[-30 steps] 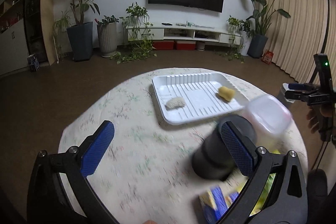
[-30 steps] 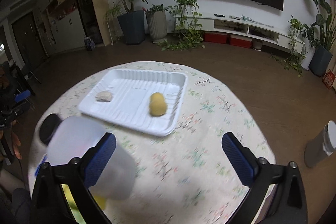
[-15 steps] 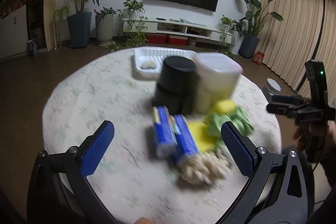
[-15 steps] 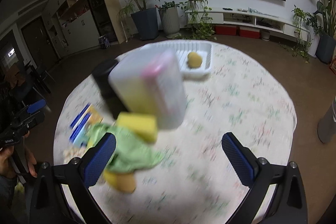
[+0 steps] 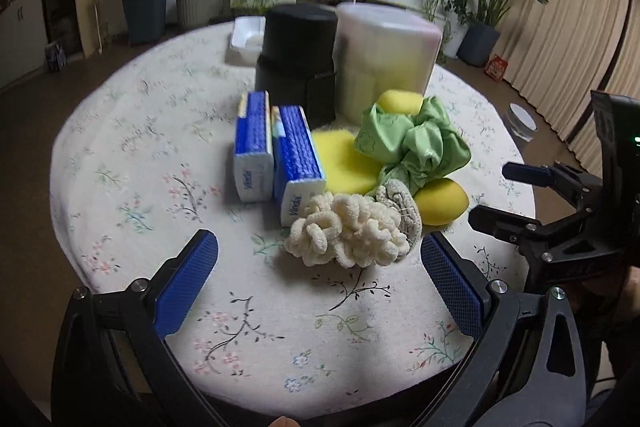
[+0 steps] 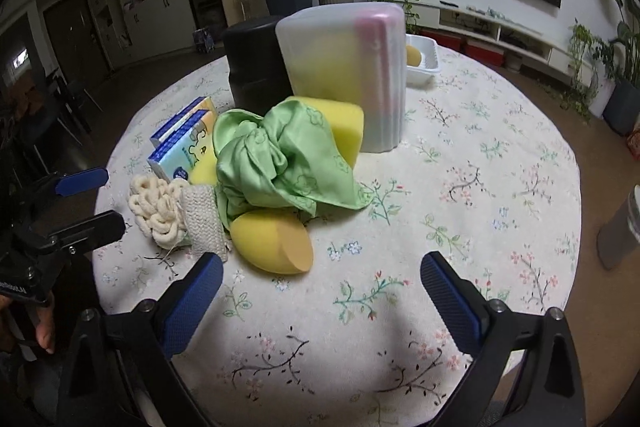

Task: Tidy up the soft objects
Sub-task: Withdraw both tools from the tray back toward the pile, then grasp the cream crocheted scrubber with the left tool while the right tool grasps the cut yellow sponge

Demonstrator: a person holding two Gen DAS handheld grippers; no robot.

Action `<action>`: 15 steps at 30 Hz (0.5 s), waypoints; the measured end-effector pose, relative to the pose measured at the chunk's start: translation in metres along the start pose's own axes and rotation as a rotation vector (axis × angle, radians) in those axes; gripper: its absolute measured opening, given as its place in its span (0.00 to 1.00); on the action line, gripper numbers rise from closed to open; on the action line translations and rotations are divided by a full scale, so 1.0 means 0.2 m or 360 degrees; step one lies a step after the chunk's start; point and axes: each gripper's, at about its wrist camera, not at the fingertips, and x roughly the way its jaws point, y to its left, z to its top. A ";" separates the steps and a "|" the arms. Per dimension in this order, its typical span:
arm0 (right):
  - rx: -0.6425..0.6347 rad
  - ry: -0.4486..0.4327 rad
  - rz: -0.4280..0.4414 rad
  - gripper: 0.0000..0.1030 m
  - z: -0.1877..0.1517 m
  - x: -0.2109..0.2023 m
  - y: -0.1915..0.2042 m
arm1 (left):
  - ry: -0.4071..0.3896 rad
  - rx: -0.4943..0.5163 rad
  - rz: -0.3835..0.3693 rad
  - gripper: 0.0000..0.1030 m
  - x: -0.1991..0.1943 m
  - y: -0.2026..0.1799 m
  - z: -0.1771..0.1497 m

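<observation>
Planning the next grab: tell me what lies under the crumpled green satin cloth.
The crumpled green satin cloth drapes over a rectangular yellow sponge and touches the egg-shaped yellow sponge. A flat yellow sponge runs beneath its edge. Anything deeper is covered.

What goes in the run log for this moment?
left gripper: open, empty | right gripper: open, empty | soft pile: green cloth, loop scrubber, egg-shaped sponge on table | tray: far side

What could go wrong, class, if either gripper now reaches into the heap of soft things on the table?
1. The green cloth drapes over the yellow sponge block, so a pull may drag both.
2. The egg-shaped sponge touches the knitted pad and could roll away if nudged.
3. The tall translucent container stands right behind the heap; a deep reach might tip it.
</observation>
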 end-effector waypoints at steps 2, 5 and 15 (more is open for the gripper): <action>-0.0012 0.0013 0.0000 0.93 0.01 0.03 0.01 | 0.0015 0.0056 0.0026 1.00 0.03 -0.03 0.00; -0.0025 0.0043 0.0021 0.89 0.02 0.07 0.03 | 0.0062 0.0097 0.0034 1.00 0.08 -0.05 0.00; -0.0103 0.0086 0.0050 0.84 0.05 0.18 0.09 | 0.0137 0.0046 0.0063 1.00 0.16 -0.02 0.03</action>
